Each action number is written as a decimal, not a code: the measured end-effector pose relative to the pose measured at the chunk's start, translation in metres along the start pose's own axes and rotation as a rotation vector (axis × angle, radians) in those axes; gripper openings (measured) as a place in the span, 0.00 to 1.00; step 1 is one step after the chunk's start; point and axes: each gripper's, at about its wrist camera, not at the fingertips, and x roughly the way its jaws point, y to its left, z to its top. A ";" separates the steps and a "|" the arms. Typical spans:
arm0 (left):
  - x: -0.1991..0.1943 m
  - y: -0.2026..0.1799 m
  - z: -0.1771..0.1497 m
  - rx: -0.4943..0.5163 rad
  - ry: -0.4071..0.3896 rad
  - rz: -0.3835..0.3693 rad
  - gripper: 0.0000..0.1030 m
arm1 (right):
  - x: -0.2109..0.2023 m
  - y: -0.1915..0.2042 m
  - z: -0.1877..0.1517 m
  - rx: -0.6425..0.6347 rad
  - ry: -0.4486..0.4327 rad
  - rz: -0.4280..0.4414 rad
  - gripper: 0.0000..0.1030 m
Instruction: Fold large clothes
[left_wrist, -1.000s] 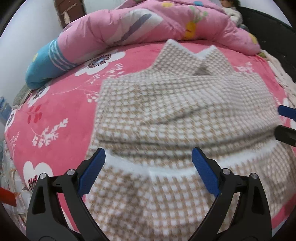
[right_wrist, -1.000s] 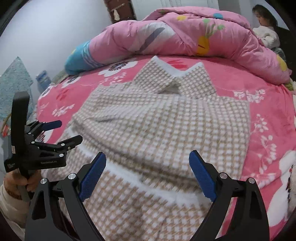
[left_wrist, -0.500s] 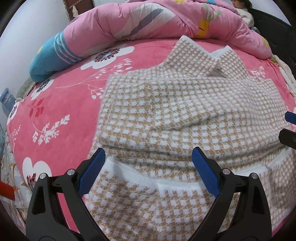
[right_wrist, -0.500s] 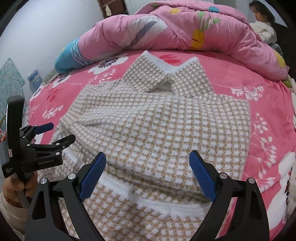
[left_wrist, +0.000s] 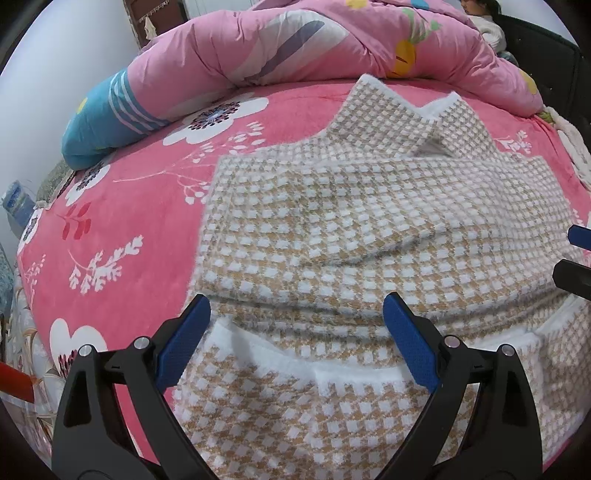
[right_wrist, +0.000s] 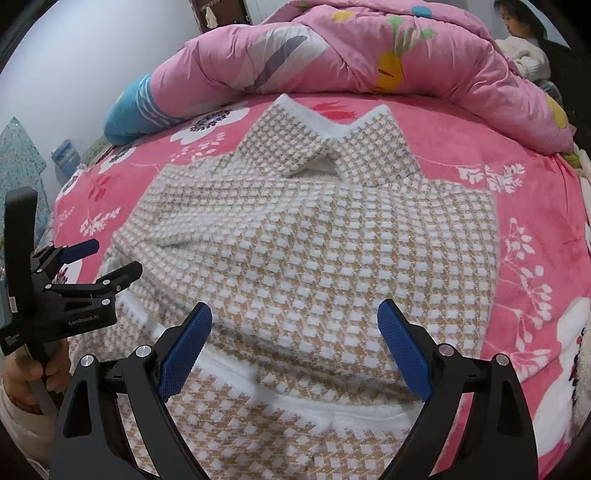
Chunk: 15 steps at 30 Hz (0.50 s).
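Fuzzy tan-and-white houndstooth jacket (right_wrist: 314, 258) lies sleeves-in on pink floral bedspread (left_wrist: 122, 229), ready for crosswise folding. Left gripper (left_wrist: 295, 332) and right gripper (right_wrist: 293, 334) hover over its hem, both spread wide, gripping nothing.

Bedspread: pink floral blanket (right_wrist: 461, 147) covering the bed.
Quilt: rumpled pink duvet (right_wrist: 351, 48) along the bed's far edge.
Far right corner: seated person (right_wrist: 521, 40).
Left: water jug (right_wrist: 66, 157).

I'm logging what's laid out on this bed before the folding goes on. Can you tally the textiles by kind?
Checked garment: 1
Pink floral bedspread: 1
Pink quilt: 1
Total: 3
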 end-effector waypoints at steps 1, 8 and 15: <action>0.000 0.000 0.000 -0.001 0.000 0.000 0.88 | 0.000 0.000 0.000 0.001 0.000 0.000 0.86; 0.001 0.001 0.000 0.000 -0.001 0.001 0.88 | 0.001 0.001 0.000 -0.001 0.001 -0.001 0.86; 0.002 0.001 0.000 0.000 -0.001 0.001 0.88 | 0.002 0.000 -0.001 -0.001 0.004 0.000 0.86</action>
